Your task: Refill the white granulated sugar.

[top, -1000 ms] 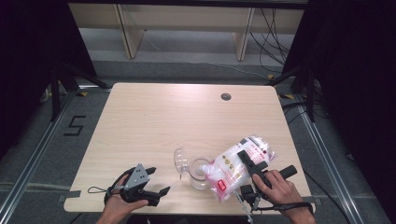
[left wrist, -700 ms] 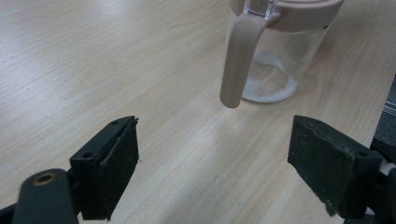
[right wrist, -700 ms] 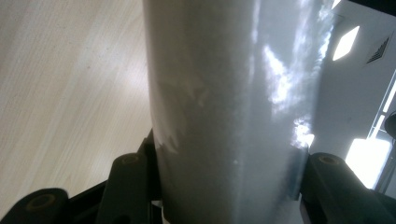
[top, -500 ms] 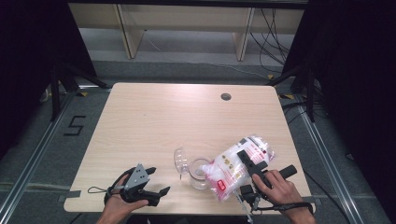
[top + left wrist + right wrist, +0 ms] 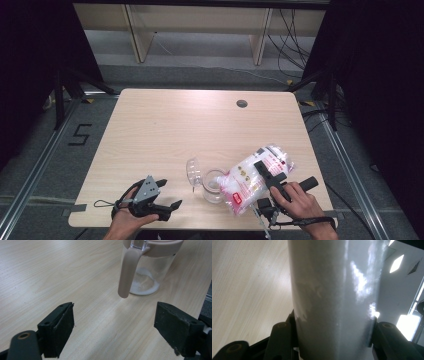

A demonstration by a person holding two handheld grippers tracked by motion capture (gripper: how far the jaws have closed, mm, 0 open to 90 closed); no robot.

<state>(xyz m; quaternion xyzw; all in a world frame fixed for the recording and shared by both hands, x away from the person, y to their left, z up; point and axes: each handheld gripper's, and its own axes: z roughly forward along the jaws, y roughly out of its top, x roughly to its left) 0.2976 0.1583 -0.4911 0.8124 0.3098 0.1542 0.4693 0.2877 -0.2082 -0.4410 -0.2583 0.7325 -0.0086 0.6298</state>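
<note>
A clear plastic bag of white grains with red print lies tilted with its lower end over a clear jar. My right gripper is shut on the bag, one black jaw lying across its top. In the right gripper view the bag sits pinched between both jaws of the right gripper. The jar's lid hangs open to its left. My left gripper rests open at the table's front left. In the left gripper view the jar holds a thin white layer, ahead of the open left gripper.
The light wooden table has a round cable hole at the back right. A pink strap hangs down the jar's side. Dark floor and shelf legs lie beyond the table's far edge.
</note>
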